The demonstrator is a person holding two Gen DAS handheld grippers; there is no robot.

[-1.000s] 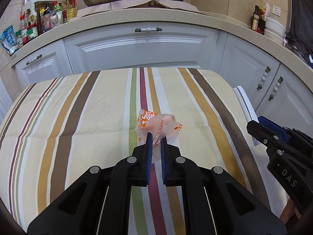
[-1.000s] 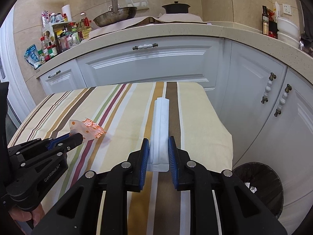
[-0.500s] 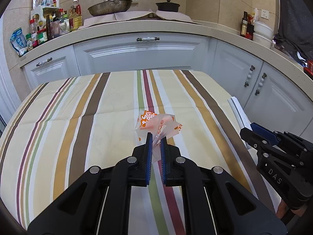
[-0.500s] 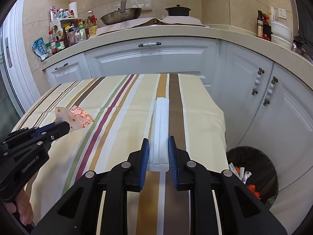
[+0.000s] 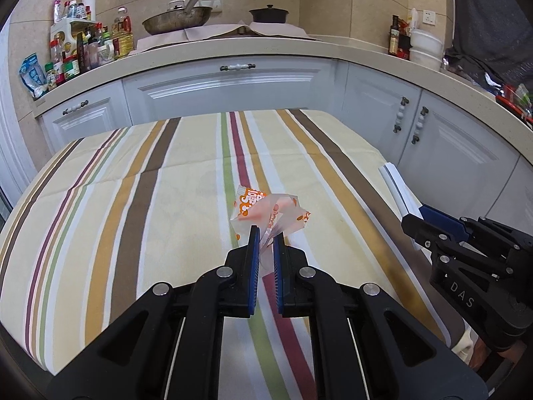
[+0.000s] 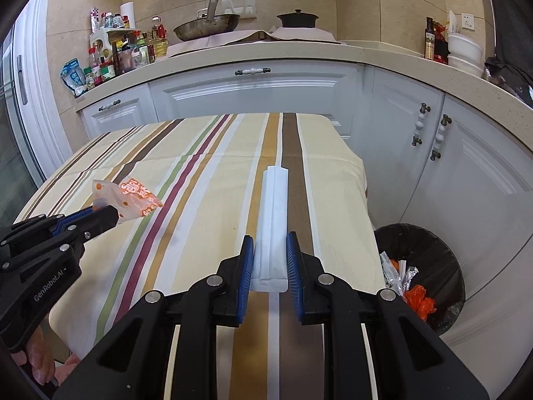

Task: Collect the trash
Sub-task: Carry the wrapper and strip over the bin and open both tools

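Right wrist view: a white packet is clamped by the right gripper above the counter's right edge; an orange wrapper is pinched in the left gripper. The bin could be missed if either is released early.

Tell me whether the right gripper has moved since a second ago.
Yes. The right gripper, shut on the white packet, has risen and pulled back: the trash bin beside the table shows far more fully now.
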